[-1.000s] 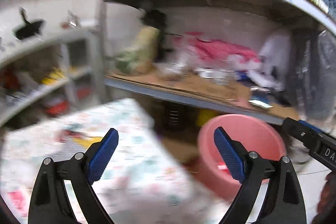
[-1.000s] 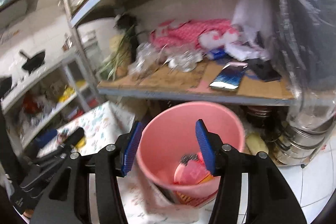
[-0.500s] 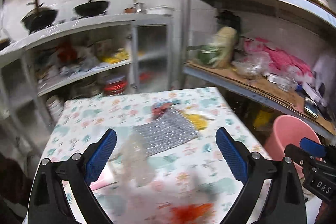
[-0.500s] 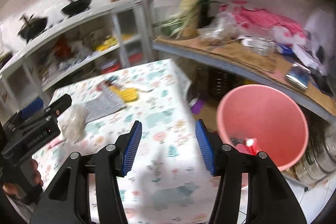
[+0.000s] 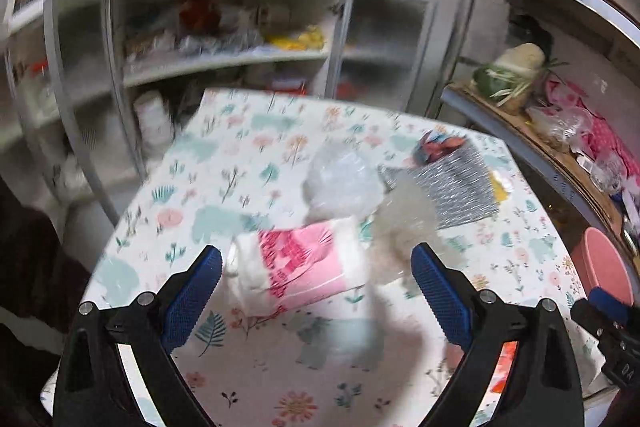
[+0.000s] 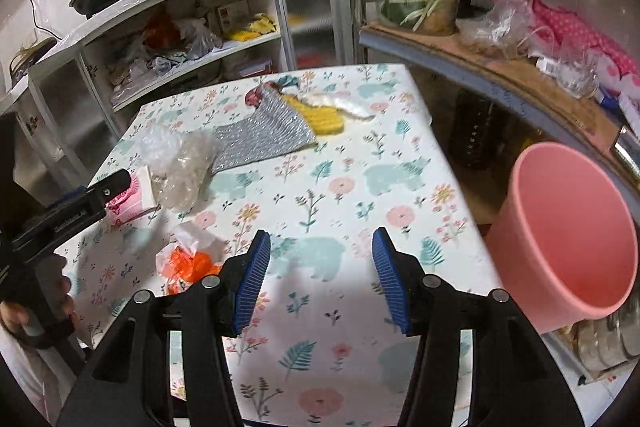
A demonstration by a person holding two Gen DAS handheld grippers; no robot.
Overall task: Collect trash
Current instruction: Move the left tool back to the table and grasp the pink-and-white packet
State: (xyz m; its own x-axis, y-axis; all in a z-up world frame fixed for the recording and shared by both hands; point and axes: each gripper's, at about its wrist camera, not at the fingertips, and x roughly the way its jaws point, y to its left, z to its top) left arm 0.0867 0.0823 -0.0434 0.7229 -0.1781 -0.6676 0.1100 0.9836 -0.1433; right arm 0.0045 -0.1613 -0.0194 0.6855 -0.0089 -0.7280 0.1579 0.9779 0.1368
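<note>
Round pink plastic bucket (image 6: 568, 239) is standing just beyond the floral table's (image 6: 400, 163) edge; left gripper (image 5: 316, 291) and right gripper (image 6: 320, 279) are hovering released, angled downward over it

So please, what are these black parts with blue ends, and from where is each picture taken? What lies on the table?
Each is a hand-held tool with two blue-padded fingers; a person carries one per hand. A camera on each looks forward along its fingers. The left tool and right tool are both open and hold nothing. On the flowered table lie a pink-and-white packet, a crumpled clear bag, a silver cloth, a yellow sponge and orange-white wrappers. A pink bucket stands beside the table.
</note>
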